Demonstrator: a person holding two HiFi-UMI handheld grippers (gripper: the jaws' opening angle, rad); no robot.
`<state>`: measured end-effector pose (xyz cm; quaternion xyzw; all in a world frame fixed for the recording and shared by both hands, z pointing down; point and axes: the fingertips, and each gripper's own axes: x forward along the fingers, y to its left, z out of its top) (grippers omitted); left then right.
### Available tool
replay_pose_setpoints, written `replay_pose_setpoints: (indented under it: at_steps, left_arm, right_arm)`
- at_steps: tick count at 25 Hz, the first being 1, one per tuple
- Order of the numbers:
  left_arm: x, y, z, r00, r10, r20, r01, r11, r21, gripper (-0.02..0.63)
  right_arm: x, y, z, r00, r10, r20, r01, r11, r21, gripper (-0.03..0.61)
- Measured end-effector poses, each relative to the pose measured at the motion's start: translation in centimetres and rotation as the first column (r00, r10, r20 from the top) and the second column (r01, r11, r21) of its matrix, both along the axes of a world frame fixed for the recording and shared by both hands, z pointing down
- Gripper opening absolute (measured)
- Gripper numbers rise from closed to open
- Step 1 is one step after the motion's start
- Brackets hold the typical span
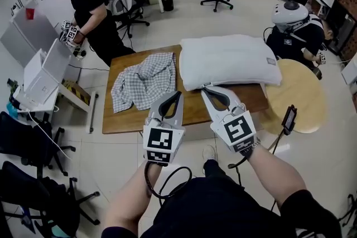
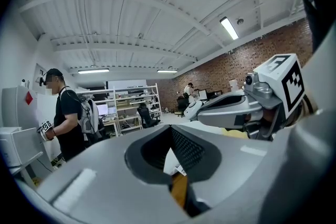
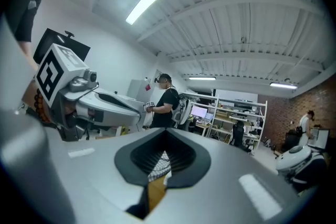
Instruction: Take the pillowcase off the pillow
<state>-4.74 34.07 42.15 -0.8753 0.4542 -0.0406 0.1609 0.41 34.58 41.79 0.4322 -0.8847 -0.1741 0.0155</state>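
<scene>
Checked pillowcase is laid crumpled beside the bared pillow at centre. With the task apparently finished, left gripper and right gripper are held closed, empty.

— What colour was the pillowcase?
— Grey-and-white check. The pillow was plain white.
— And the table?
— Brown; the round table was pale tan. The left gripper and the right gripper were grey, with black-and-white square markers.

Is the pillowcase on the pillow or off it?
Off: the checked pillowcase lies crumpled on the table beside the bare white pillow.
</scene>
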Motion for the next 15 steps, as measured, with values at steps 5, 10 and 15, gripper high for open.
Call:
replay_pose_setpoints:
  at_steps: [5,10,15]
  left_arm:
    - [0.5,0.3,0.4,1.000,-0.002,0.003,0.002,1.000,0.009,0.003]
    - [0.8,0.1,0.7,1.000,-0.009,0.010,0.009,1.000,0.007,0.003]
    - [1.2,0.2,1.3,1.000,-0.015,0.019,0.015,1.000,0.001,0.003]
  right_arm:
    - [0.1,0.6,0.4,1.000,-0.009,0.006,0.009,1.000,0.005,0.000]
    - [0.2,0.7,0.5,1.000,-0.012,0.011,0.012,1.000,0.004,0.000]
    - [0.9,1.0,0.7,1.000,-0.010,0.018,0.010,1.000,0.005,0.000]
